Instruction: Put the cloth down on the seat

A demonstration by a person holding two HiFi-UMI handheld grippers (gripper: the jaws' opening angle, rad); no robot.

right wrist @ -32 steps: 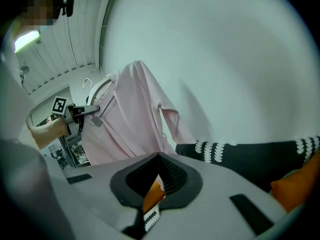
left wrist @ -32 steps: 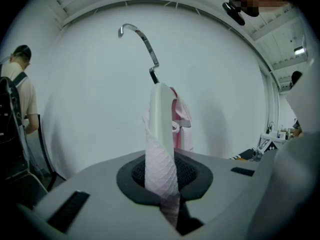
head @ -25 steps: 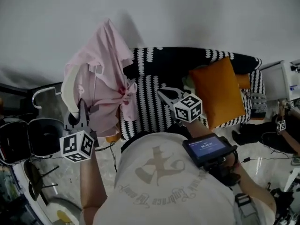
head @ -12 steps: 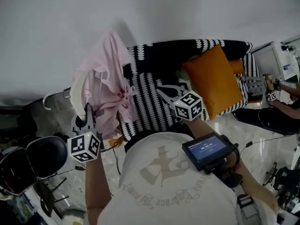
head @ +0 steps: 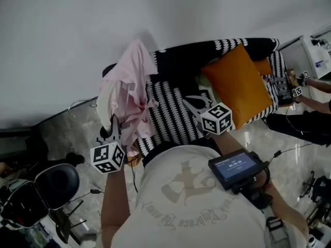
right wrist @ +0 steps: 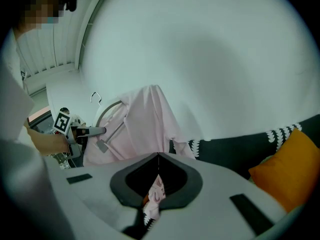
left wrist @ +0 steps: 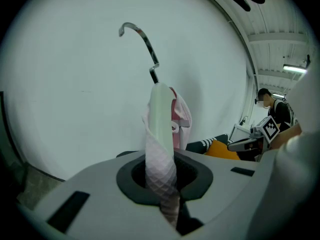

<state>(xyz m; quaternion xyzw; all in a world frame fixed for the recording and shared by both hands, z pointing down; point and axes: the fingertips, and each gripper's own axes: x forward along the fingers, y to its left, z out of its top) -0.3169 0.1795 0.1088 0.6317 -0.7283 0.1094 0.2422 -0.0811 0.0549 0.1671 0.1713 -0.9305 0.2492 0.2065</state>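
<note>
Left tool (head: 114, 128) upright, clamped on cloth (head: 135, 79).

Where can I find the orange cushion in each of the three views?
Head view: the orange cushion lies upper right.
Left gripper view: small, lower right of centre.
Right gripper view: at the lower right edge.
Shared landmark: the pink cloth, left of it everywhere.

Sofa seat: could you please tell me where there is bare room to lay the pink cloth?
Bare: the black-and-white striped sofa seat between the hanging pink cloth and the orange square cushion. Crowded: the right end, filled by that cushion.
</note>
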